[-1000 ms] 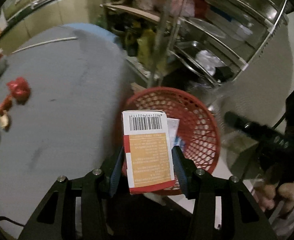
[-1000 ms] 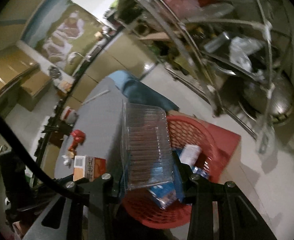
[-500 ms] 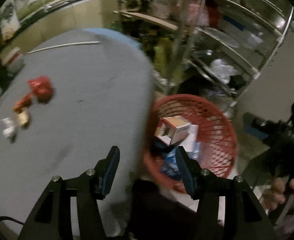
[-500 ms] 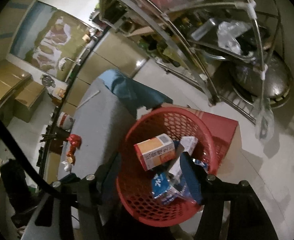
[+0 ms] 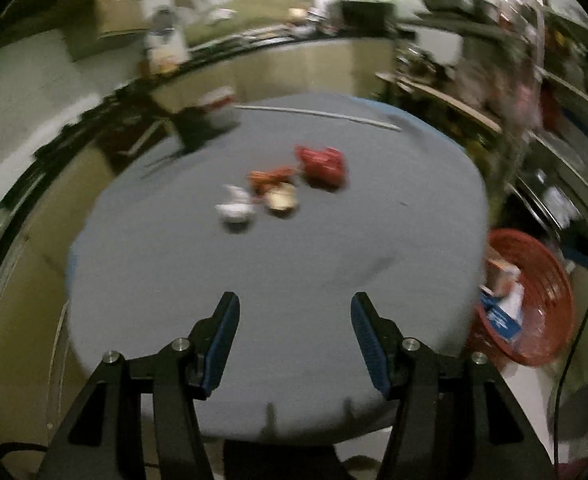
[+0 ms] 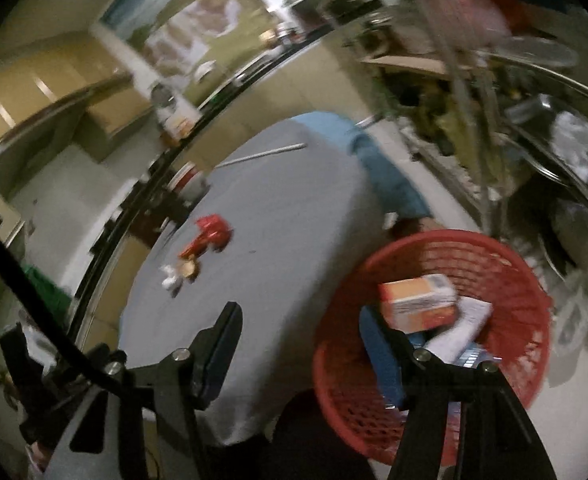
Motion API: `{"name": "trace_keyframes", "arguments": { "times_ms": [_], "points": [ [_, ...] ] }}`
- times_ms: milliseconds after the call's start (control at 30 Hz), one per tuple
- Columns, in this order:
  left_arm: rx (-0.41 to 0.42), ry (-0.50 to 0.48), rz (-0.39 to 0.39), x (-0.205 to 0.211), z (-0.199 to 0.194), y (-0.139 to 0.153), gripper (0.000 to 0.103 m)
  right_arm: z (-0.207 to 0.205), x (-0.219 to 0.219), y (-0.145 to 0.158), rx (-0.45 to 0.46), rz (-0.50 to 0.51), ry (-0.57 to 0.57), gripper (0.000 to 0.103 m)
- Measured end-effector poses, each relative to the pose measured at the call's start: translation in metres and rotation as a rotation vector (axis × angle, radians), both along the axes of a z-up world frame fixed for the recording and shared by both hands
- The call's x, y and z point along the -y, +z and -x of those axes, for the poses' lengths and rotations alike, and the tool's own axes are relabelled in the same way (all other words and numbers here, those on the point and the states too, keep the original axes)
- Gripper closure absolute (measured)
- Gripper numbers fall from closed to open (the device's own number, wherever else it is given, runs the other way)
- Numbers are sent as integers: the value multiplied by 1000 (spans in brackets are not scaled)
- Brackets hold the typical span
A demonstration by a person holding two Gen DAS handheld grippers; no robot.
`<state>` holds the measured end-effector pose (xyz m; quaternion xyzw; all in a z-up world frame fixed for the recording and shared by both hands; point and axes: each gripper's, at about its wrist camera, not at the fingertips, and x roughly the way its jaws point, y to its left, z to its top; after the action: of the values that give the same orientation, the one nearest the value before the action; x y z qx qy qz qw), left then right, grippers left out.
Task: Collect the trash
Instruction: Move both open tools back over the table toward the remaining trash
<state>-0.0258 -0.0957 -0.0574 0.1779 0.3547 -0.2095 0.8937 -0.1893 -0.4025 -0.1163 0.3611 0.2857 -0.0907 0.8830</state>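
My left gripper [image 5: 294, 336] is open and empty above the near part of the grey round table [image 5: 253, 280]. A red crumpled wrapper [image 5: 322, 165], an orange scrap [image 5: 271, 176], a tan piece [image 5: 281, 199] and a white crumpled piece [image 5: 235, 208] lie together mid-table. My right gripper [image 6: 300, 344] is open and empty between the table edge and the red mesh basket [image 6: 506, 280]. The basket holds an orange-and-white box [image 6: 418, 306] and blue-and-white packets [image 6: 466, 332]. The red wrapper also shows in the right wrist view [image 6: 213, 232].
A white stick [image 5: 318, 115] lies at the table's far edge. A red-and-white tub [image 5: 217, 100] stands at the back. Metal shelving [image 6: 534, 100] full of kitchenware stands to the right, behind the basket. A counter runs along the back wall.
Both grippers opened: the left dropped the orange box and the right the clear plastic container into the basket. Both then swung left toward the table.
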Motion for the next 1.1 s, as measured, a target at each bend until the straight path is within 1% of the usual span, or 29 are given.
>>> {"name": "trace_keyframes", "arguments": {
  "times_ms": [67,200,267,433,533,633,833,1100],
  "points": [
    [25,37,19,-18,-4,8,43,-13,-17,6,-3,19,44,38],
    [97,95,40,-52,-8,23,36,-30,-46,18,-14,67,108,38],
    [142,120,36,-65,-6,32,36,-36,-57,27,-10,95,129,38],
    [204,174,34,-97,-6,44,35,-50,-73,52,15,153,155,38],
    [208,207,58,-112,-9,49,34,-56,-80,65,26,173,173,38],
    [198,221,83,-118,-15,56,34,-61,-89,78,40,197,190,38],
    [203,219,103,-123,-13,62,34,-56,-102,104,75,281,196,38],
    [215,183,129,-119,1,74,34,-35,-102,124,113,317,167,38]
  ]
}}
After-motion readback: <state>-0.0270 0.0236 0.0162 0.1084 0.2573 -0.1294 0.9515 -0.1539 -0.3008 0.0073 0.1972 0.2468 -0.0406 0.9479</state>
